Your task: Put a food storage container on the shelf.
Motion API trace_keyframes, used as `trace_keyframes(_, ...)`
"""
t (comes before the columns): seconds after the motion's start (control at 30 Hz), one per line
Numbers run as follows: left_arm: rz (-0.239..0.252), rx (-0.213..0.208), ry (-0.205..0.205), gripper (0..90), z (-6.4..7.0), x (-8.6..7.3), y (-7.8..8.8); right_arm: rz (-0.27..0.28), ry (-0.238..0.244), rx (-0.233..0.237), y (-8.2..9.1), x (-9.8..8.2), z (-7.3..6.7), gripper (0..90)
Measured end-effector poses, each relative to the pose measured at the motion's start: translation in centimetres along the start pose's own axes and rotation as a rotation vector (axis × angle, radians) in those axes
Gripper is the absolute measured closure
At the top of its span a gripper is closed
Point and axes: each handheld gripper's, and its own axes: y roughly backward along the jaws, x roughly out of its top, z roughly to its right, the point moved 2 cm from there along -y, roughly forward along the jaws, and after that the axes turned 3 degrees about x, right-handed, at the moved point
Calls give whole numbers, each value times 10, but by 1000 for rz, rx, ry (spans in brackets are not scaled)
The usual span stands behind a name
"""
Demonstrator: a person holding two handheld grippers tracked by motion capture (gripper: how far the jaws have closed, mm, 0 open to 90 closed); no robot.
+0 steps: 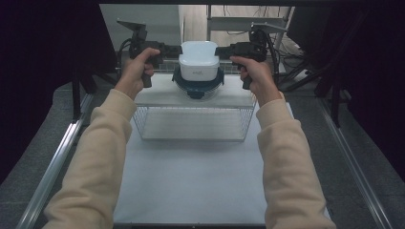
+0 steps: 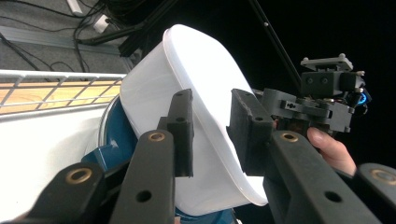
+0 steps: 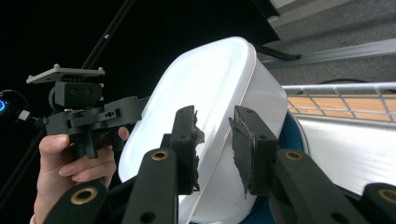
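White container [image 1: 199, 59], upper centre, upside down on blue lid [image 1: 197, 86], atop wire basket [image 1: 193, 121]. Left tool [image 1: 175, 49] and right tool [image 1: 220, 51]: jaws apart, flanking container, unclamped.

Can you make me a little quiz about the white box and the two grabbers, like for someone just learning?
1. True or false: the white box sits upside down on a dark blue round thing.
2. What does the blue round thing rest on? A) the floor B) the flat white top of a wire basket C) a chair
3. Where are the left gripper and right gripper compared with the box?

Key
1. True: its wide rim faces down and its smaller flat base faces up.
2. B
3. One at each side of it, pointing inward, jaws apart. The gripper views show a gap between the pads, with the box wall just ahead.
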Motion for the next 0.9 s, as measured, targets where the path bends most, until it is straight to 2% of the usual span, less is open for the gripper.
trace_keyframes(0.13, 0, 11, -5, 677, 1, -1, -2, 11, -3, 0, -1, 0, 1, 677)
trace_keyframes(0.2, 15, 24, -38, 602, 5, -2, -1, 19, 24, -22, -1, -1, -1, 579)
trace_keyframes(0.23, 51, 45, -55, 533, 7, -3, 3, 43, 49, -39, 1, -1, -4, 514)
trace_keyframes(0.27, 90, 76, -87, 478, 11, -4, 9, 71, 76, -52, 5, -2, -6, 459)
trace_keyframes(0.3, 104, 92, -119, 424, 14, -6, 13, 102, 111, -68, 11, -2, -10, 410)
trace_keyframes(0.33, 115, 111, -163, 377, 18, -9, 19, 121, 133, -71, 16, -4, -12, 389)
trace_keyframes(0.4, 121, 155, -259, 302, 26, -20, 33, 137, 222, -70, 31, -11, -19, 369)
trace_keyframes(0.5, 124, 213, -378, 264, 34, -49, 55, 142, 344, -60, 55, -31, -25, 337)
trace_keyframes(0.53, 123, 225, -400, 257, 35, -57, 60, 131, 386, -67, 64, -42, -25, 324)
trace_keyframes(0.63, 120, 264, -465, 241, 34, -92, 76, 114, 444, -84, 80, -68, -20, 295)
trace_keyframes(0.73, 115, 273, -495, 240, 28, -130, 89, 121, 490, -92, 94, -96, -13, 277)
trace_keyframes(0.77, 113, 275, -499, 240, 25, -138, 91, 119, 503, -97, 98, -107, -10, 266)
trace_keyframes(0.9, 108, 264, -490, 239, 11, -181, 100, 117, 539, -125, 105, -146, 1, 253)
